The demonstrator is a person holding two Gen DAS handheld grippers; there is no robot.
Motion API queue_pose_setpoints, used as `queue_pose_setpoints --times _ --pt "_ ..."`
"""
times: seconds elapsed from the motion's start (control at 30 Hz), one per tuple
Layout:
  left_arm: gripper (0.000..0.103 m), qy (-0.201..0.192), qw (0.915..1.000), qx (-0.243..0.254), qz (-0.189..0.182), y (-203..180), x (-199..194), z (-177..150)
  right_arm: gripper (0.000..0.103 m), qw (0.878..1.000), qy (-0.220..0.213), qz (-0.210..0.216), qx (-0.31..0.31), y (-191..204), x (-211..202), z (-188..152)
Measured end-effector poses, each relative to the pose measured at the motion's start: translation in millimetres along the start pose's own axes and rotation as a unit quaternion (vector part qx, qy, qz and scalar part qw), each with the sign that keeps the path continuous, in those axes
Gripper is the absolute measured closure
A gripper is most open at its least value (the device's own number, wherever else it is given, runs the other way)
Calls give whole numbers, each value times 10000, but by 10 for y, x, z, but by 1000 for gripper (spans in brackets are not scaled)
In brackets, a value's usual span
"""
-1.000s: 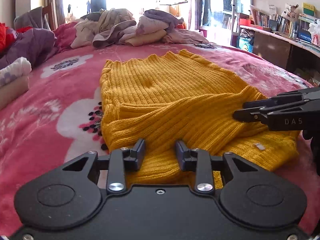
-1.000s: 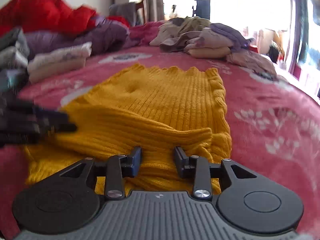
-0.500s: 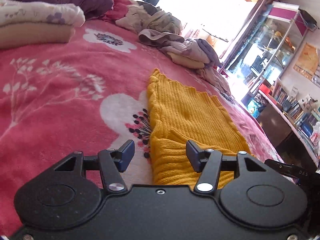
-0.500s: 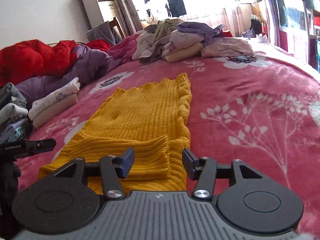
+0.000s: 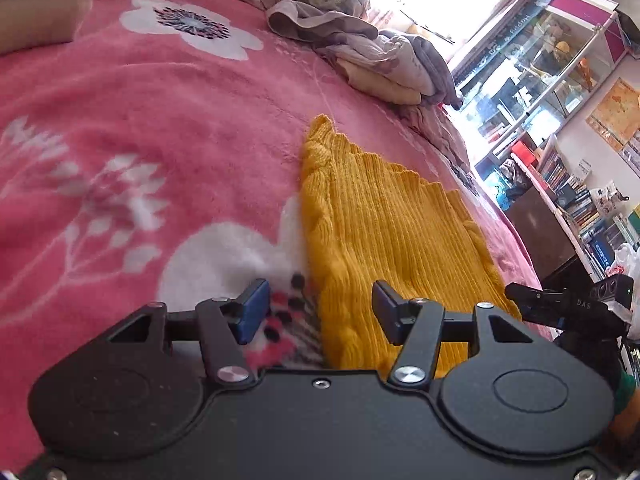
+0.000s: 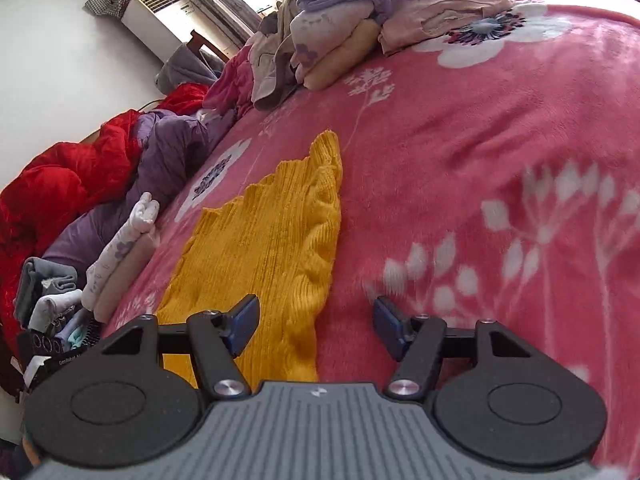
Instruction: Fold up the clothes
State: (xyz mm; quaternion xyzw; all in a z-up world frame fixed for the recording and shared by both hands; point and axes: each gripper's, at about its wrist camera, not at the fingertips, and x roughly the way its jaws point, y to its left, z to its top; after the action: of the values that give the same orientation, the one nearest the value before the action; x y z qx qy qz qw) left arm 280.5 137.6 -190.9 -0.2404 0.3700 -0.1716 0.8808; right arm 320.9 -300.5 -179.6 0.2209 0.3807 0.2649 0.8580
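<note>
A yellow ribbed knit sweater (image 5: 384, 232) lies flat on the pink flowered blanket (image 5: 140, 120), partly folded. My left gripper (image 5: 316, 314) is open and empty, its jaws straddling the sweater's left edge near its near end. My right gripper (image 6: 314, 326) is open and empty, straddling the sweater's right edge (image 6: 276, 240). The right gripper also shows at the far right of the left wrist view (image 5: 560, 306). Whether either gripper touches the cloth I cannot tell.
A heap of unfolded clothes (image 5: 352, 40) lies at the far end of the bed, also in the right wrist view (image 6: 344, 28). Folded stacks (image 6: 120, 256) and red and purple bedding (image 6: 80, 184) lie along the left. Bookshelves and a desk (image 5: 568, 216) stand beyond the right edge.
Both grippers have opened wide and shifted outward to the sweater's two side edges, tilting as they moved. The sweater's folded-over near part is out of view now.
</note>
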Motion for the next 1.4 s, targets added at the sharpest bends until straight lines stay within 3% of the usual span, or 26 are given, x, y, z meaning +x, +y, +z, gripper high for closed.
queue_pose_setpoints --times 0.37,0.5,0.6,0.7,0.73,0.77,0.83,1.0,1.13,1.4 --pt "47 473 9966 581 -334 116 777 971 40 9947 516 -84 -891 -12 835 937" --pt "48 762 9923 872 -434 78 959 1168 40 9914 600 -75 -1164 -32 1001 1135" --pt "50 1038 9844 1343 -459 -33 1032 1234 41 9879 664 -90 -1401 2 1101 1229" --pt "67 1218 9762 1781 -222 -109 1111 1236 49 9833 794 -157 -1633 60 1163 1278" --pt "74 1208 9785 1661 -201 -87 1103 1243 55 9814 832 -175 -1721 74 1169 1282" --pt "89 1191 9809 1523 -211 -66 1089 1262 69 9798 865 -161 -1795 88 1172 1289" --pt "90 1148 9797 1642 -88 -120 1038 1248 85 9773 887 -44 -1925 123 1168 1306" --pt "93 867 9766 1967 -29 -258 883 1234 91 9758 476 -119 -2133 206 1065 1243" --pt "93 404 9739 2210 -314 -348 605 1180 91 9726 15 -32 -2326 276 798 1199" --pt "94 85 9497 3072 -602 -500 122 902 91 9480 -360 70 -3160 616 310 1054"
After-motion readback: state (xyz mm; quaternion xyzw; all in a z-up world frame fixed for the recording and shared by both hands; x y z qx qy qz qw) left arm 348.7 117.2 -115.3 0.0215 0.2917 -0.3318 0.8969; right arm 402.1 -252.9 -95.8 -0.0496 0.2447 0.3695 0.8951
